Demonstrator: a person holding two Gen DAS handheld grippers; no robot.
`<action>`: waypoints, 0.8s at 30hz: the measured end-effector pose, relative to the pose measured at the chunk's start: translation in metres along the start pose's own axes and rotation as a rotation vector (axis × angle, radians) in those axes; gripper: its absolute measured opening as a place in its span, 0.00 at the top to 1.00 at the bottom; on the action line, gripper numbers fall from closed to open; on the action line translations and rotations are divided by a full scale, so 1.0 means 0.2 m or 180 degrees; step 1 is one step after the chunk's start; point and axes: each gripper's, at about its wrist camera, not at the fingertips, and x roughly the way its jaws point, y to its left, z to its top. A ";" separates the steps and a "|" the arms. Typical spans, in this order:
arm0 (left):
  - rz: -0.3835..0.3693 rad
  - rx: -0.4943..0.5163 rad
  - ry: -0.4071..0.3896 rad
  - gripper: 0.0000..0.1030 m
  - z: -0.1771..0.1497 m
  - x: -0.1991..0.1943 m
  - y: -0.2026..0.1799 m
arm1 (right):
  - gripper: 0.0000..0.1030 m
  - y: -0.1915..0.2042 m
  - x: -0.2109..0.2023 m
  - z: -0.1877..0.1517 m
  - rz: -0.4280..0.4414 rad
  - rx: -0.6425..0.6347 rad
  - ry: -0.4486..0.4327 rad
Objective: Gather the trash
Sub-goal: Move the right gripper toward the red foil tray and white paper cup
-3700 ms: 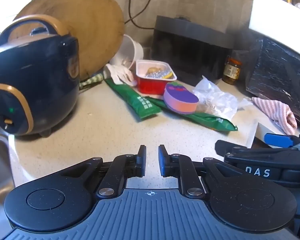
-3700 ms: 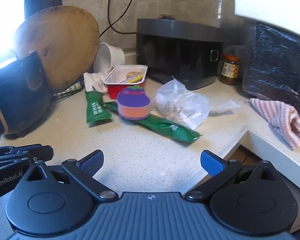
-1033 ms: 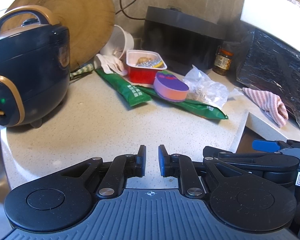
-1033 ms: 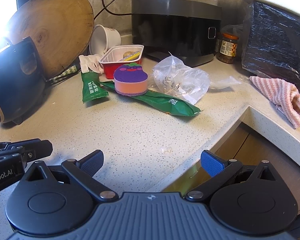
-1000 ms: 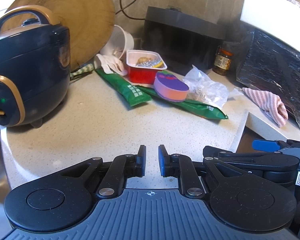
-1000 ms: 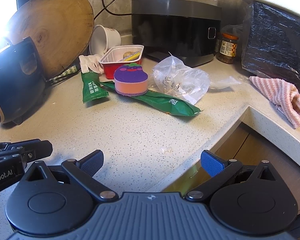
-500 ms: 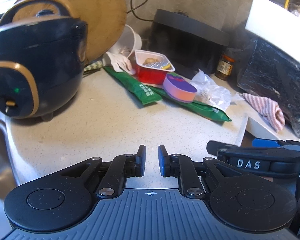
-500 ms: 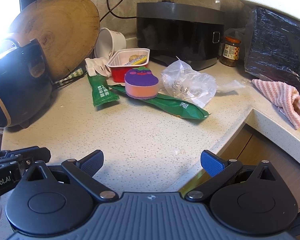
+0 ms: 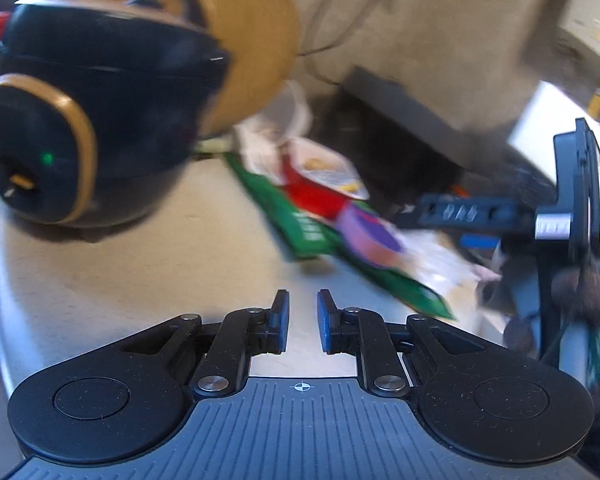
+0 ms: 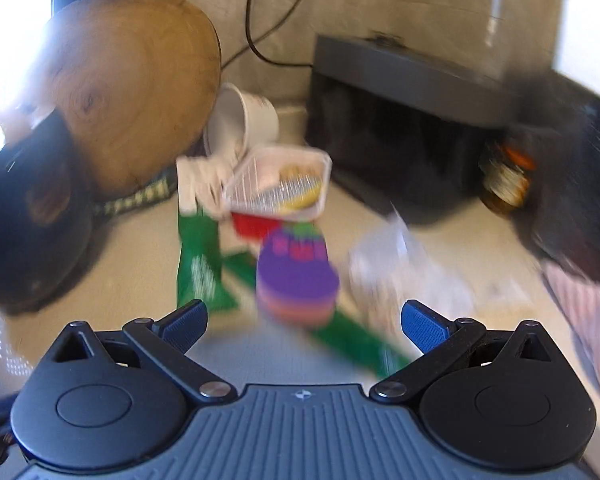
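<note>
Both views are motion-blurred. Trash lies on the counter: two green wrappers [image 10: 198, 256], a red tray [image 10: 278, 190] with foil scraps, a purple and orange sponge-like puck [image 10: 296, 280], a crumpled clear bag [image 10: 404, 276] and white paper [image 10: 198, 184]. My right gripper [image 10: 304, 320] is open and empty, close in front of the puck, which sits between the fingertips' lines. My left gripper [image 9: 302, 320] is nearly shut with a narrow gap, empty, above bare counter, left of the trash [image 9: 300, 224]. The right gripper [image 9: 480, 216] shows in the left view over the trash.
A dark blue rice cooker [image 9: 88, 128] stands at the left with a round wooden board [image 10: 136, 88] behind it. A white cup [image 10: 244, 124] lies tipped. A black appliance [image 10: 404, 120], a jar [image 10: 504, 180] and a pink striped cloth [image 10: 588, 320] are at the right.
The right gripper has moved quickly forward to the trash pile, so the puck is now just beyond its fingertips. The left gripper has swung left toward the rice cooker. Both jaws are unchanged.
</note>
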 end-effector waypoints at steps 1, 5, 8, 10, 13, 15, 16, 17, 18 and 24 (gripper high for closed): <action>0.0029 -0.0038 0.0013 0.83 0.02 0.02 0.01 | 0.00 -0.04 0.07 0.05 0.0085 0.0052 0.0015; 0.0228 -0.0050 0.0015 0.83 0.10 0.11 -0.01 | 0.05 -0.14 0.35 0.25 0.0251 0.0286 0.0086; 0.0321 -0.0074 0.0010 0.83 0.12 0.15 -0.02 | 0.13 -0.19 0.57 0.36 0.0295 0.0370 0.0189; 0.0429 -0.0079 0.0087 0.83 0.12 0.18 -0.02 | 0.28 -0.22 0.71 0.40 0.0268 0.0460 0.0299; 0.0558 -0.0071 0.0179 0.83 0.11 0.19 -0.01 | 0.31 -0.26 0.91 0.44 0.0311 0.0610 0.0528; 0.0665 -0.0124 0.0152 0.83 0.10 0.17 0.01 | 0.38 -0.27 1.00 0.44 0.0427 0.0718 0.0657; 0.0712 -0.0159 0.0137 0.83 0.11 0.16 0.02 | 0.47 -0.28 1.03 0.45 0.0503 0.0764 0.0691; 0.0756 -0.0190 0.0118 0.83 0.10 0.14 0.03 | 0.54 -0.28 1.04 0.45 0.0598 0.0792 0.0720; 0.0799 -0.0212 0.0098 0.83 0.10 0.13 0.03 | 0.66 -0.28 1.05 0.46 0.0695 0.0811 0.0742; 0.0820 -0.0284 -0.0016 0.83 0.08 0.05 0.04 | 0.68 -0.21 0.86 0.51 0.0876 0.0640 0.0515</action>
